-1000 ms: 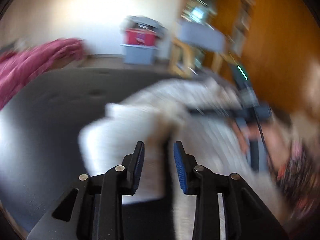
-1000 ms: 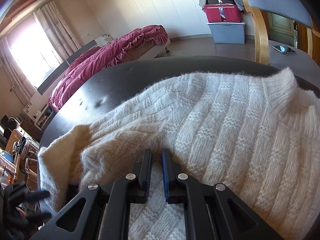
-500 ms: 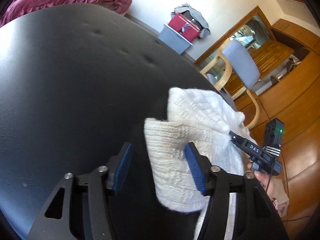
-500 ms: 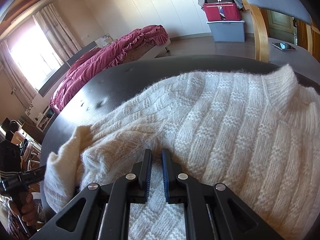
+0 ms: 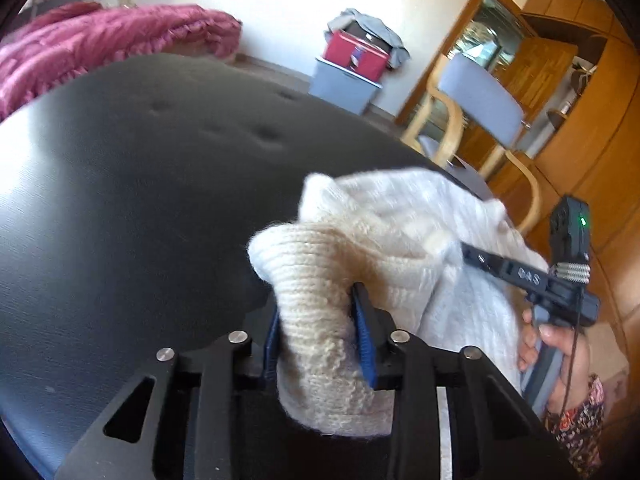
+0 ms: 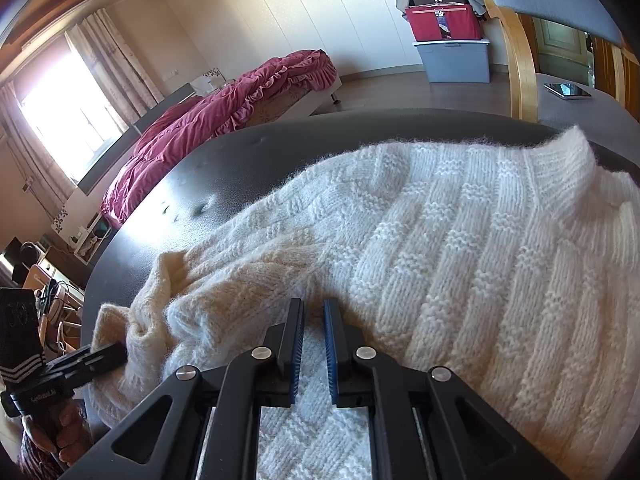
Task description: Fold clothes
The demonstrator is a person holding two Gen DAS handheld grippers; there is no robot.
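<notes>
A cream knitted sweater (image 6: 460, 248) lies spread on a round black table (image 6: 256, 160). In the left wrist view my left gripper (image 5: 318, 320) is shut on the sweater's ribbed sleeve cuff (image 5: 316, 280), which bulges up between the blue pads. In the right wrist view my right gripper (image 6: 313, 322) is shut on a pinch of the sweater's body. The right gripper shows at the right of the left wrist view (image 5: 532, 280), pressed into the knit. The left gripper shows at the lower left of the right wrist view (image 6: 108, 354), at the sleeve end.
A bed with a magenta quilt (image 6: 224, 120) stands behind the table. A grey bin with a red box (image 6: 452, 44) on top stands by the far wall. A wooden chair with a grey seat (image 5: 476, 108) stands beside the table, near a phone (image 6: 568, 90).
My left gripper has closed on the sleeve cuff, which stood between open jaws half a second ago. The right gripper has held its pinch and barely moved.
</notes>
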